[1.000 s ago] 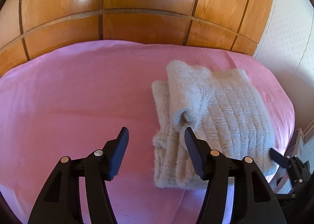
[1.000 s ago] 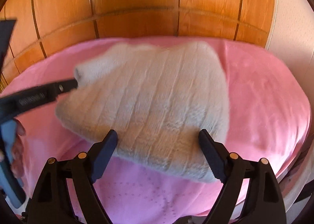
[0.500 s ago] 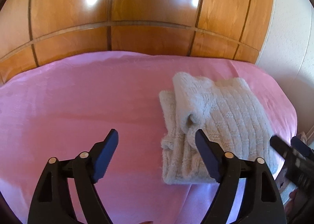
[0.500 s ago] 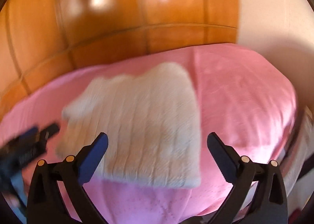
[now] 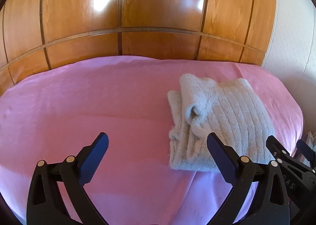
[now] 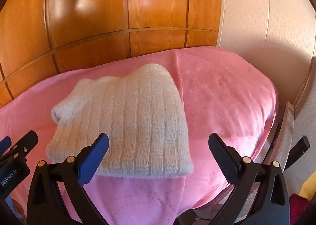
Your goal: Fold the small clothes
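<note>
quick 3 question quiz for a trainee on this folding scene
1. True or false: the left tongs grip the knitted sweater.
2. What does the sweater lie on? A) bare wooden floor B) pink blanket C) metal tray
3. Fill in: behind the bed stands a glossy ___ panelled wall.

Key:
1. False. Both the left tongs and the right tongs stand open and hold nothing.
2. B
3. wooden

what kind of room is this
Most likely a bedroom: a pink quilted bedspread covers what looks like a bed, glossy wooden wardrobe-style panels stand behind it, and a folded white knit garment lies on top.
</note>
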{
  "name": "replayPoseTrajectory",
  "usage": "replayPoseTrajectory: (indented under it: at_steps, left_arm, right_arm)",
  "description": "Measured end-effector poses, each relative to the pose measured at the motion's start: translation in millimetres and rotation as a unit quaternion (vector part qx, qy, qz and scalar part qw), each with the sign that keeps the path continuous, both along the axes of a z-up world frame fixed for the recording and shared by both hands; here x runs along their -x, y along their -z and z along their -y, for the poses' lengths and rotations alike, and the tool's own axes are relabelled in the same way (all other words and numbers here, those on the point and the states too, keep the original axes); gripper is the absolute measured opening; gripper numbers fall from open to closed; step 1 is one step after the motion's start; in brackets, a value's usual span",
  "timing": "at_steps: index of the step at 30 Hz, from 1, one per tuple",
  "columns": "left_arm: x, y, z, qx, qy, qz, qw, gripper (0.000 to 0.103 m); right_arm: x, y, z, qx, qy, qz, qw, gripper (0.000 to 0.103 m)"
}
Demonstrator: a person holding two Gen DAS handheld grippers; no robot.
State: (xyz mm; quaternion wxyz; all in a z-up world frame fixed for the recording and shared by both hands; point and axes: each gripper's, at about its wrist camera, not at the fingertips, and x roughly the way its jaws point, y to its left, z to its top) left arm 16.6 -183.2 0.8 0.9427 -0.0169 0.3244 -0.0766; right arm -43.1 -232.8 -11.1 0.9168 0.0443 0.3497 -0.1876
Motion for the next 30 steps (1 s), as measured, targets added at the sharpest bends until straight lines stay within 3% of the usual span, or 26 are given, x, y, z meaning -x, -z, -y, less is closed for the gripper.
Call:
replayPoseTrajectory:
  at_steps: [8,30]
  left_arm:
    - [7.7,-1.8,7.0,-0.009,0.017,0.007,0.9998,0.099]
    - [7.3,-7.6,7.6,-0.009,0.008,0.018,0.9998,0.099]
  right_arm:
    - [2.3,0.0,2.3,-0.001,0.008,0.006,1.000,0.101]
    - [4.6,-5.9,1.1,-0.011,0.003,0.024,1.000,0.101]
